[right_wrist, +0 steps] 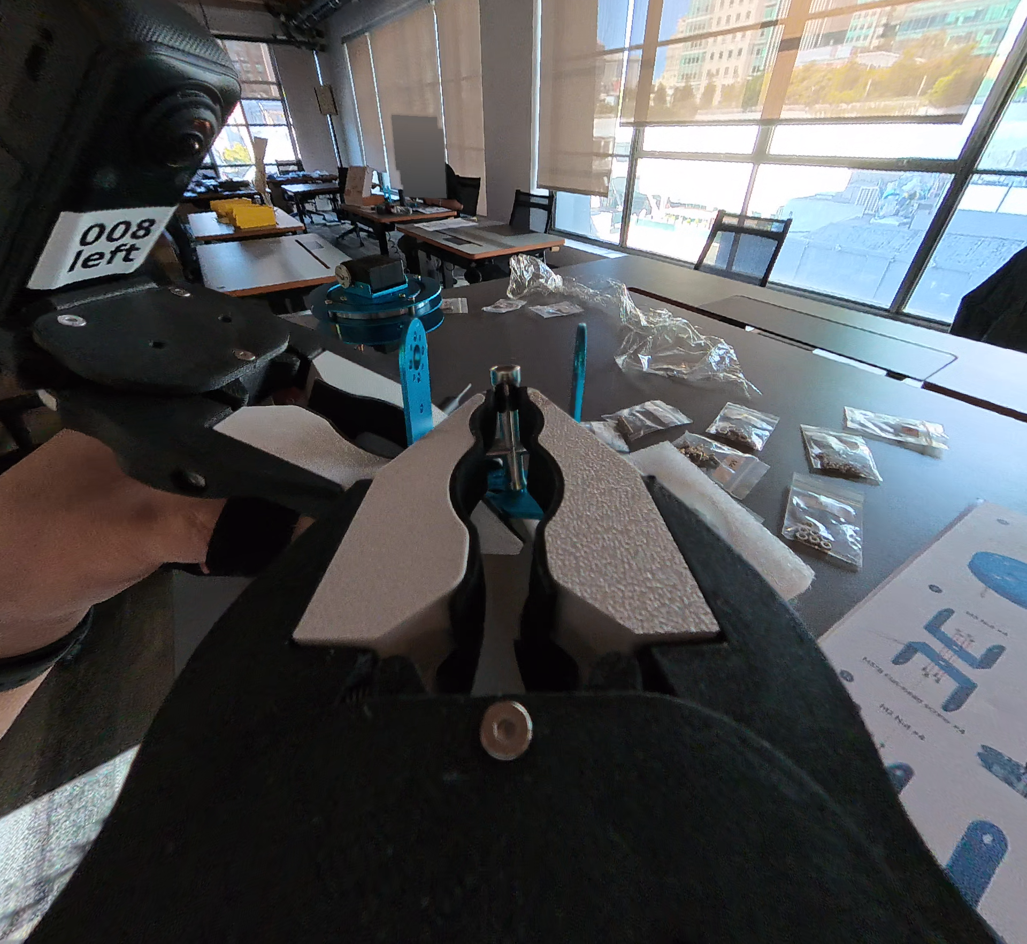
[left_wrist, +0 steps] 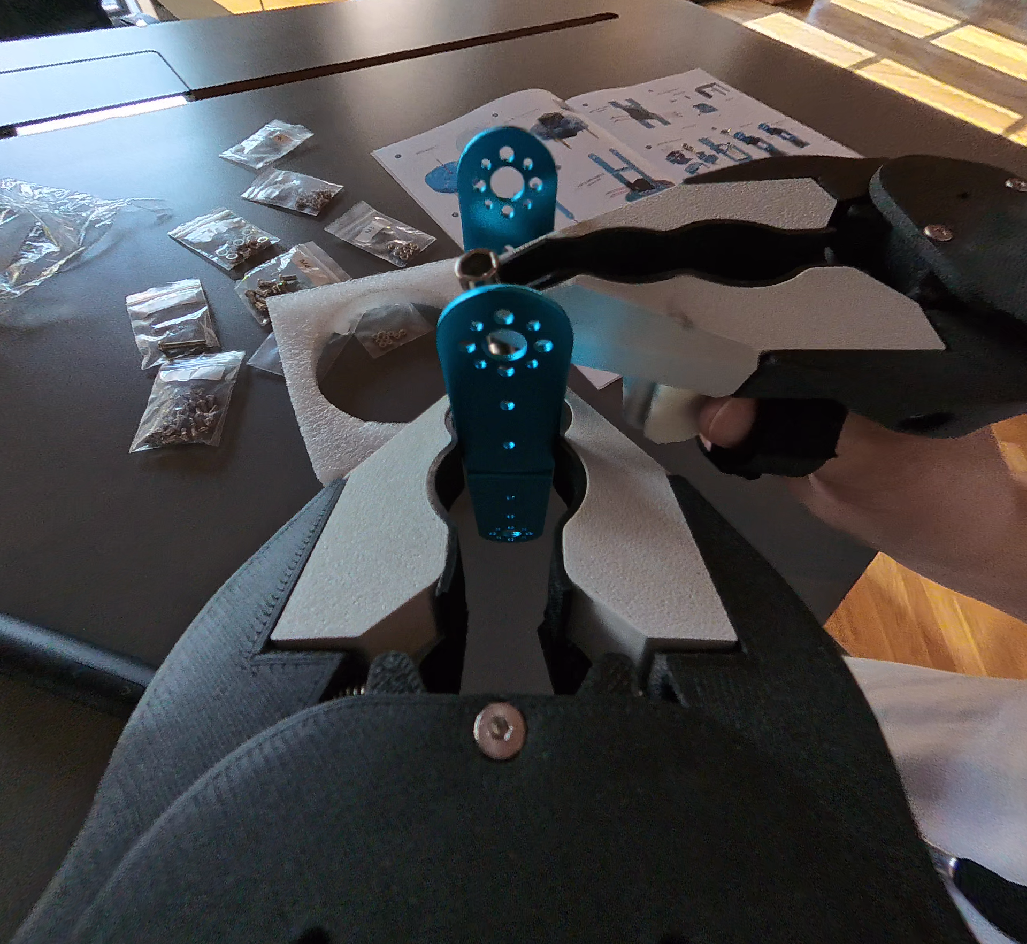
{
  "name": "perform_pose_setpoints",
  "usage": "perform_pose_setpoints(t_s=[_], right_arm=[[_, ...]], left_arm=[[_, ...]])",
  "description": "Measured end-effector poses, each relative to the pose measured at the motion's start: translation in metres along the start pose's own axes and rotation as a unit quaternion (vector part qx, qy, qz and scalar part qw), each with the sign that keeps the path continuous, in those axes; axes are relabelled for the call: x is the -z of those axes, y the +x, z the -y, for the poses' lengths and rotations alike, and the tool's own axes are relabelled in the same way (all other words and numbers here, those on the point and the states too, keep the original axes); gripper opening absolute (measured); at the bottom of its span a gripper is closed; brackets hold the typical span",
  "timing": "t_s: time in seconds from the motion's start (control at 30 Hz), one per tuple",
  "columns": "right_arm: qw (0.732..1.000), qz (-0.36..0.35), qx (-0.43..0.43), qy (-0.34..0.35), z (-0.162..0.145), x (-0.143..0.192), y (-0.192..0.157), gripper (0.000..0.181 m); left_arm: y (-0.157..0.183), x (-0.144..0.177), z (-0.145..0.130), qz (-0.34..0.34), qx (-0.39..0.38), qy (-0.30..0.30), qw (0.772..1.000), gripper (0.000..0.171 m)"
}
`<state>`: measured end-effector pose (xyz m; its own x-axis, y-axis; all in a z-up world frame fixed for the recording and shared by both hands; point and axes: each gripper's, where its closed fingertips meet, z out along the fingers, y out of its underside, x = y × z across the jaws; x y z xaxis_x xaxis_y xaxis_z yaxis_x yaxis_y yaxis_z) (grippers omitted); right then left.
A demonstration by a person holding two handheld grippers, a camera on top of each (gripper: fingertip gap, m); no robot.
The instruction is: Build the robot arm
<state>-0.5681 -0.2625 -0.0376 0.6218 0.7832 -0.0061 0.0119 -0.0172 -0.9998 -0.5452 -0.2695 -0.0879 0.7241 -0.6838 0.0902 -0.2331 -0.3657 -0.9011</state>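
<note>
My left gripper point(left_wrist: 505, 434) is shut on the base of a blue U-shaped metal bracket point(left_wrist: 503, 395) and holds it upright above the dark table point(left_wrist: 166, 528). The bracket's far arm point(left_wrist: 505, 184) stands behind. My right gripper point(right_wrist: 504, 406) is shut on a small metal socket tool point(right_wrist: 511, 439). In the left wrist view the right gripper point(left_wrist: 528, 273) comes in from the right, and the tool's hex end point(left_wrist: 479, 267) sits just above the bracket's near arm. In the right wrist view the bracket's two arms point(right_wrist: 414, 378) stand either side of the tool.
Several small bags of screws point(left_wrist: 189, 406) lie on the left of the table beside a white foam sheet point(left_wrist: 311, 339). An open instruction booklet point(left_wrist: 611, 150) lies behind. Crumpled plastic wrap point(right_wrist: 667, 345) and a blue round assembly point(right_wrist: 378, 306) stand farther off. A person's hand point(left_wrist: 833, 473) holds the right gripper.
</note>
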Motion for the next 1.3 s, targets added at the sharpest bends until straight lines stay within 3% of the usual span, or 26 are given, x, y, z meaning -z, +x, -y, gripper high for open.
perform_pose_setpoints(t_s=[0.13,0.5,0.93,1.03,1.1,1.2,1.23,1.3], right_arm=[[1.000,-0.008,-0.008,-0.026,-0.007,0.000,0.002,0.006],[0.988,-0.023,0.107,-0.112,-0.009,0.007,0.005,0.009],[0.981,-0.031,0.170,-0.090,0.012,0.014,0.004,0.019],[0.976,0.016,0.205,-0.079,0.027,0.019,-0.005,0.026],[0.950,0.118,0.271,-0.098,0.033,0.029,-0.021,0.030],[0.858,0.294,0.376,-0.192,0.019,0.058,-0.032,0.041],[0.829,0.324,0.398,-0.225,0.016,0.064,-0.027,0.037],[0.799,0.351,0.417,-0.253,0.028,0.061,-0.022,0.035]], left_arm=[[-0.001,-0.003,-0.006,0.014,-0.013,-0.008,1.000,0.027],[-0.001,-0.002,-0.005,0.032,-0.039,-0.016,0.999,0.027],[0.006,-0.004,-0.007,0.014,-0.036,-0.022,0.999,0.027],[0.006,-0.004,-0.009,0.013,-0.042,-0.024,0.999,0.027],[0.008,-0.002,-0.012,0.001,-0.048,-0.029,0.998,0.027],[0.019,0.004,-0.013,-0.047,-0.067,-0.026,0.996,0.027],[0.022,0.005,-0.013,-0.056,-0.072,-0.026,0.995,0.027],[0.028,0.008,-0.016,-0.068,-0.096,-0.032,0.993,0.027]])
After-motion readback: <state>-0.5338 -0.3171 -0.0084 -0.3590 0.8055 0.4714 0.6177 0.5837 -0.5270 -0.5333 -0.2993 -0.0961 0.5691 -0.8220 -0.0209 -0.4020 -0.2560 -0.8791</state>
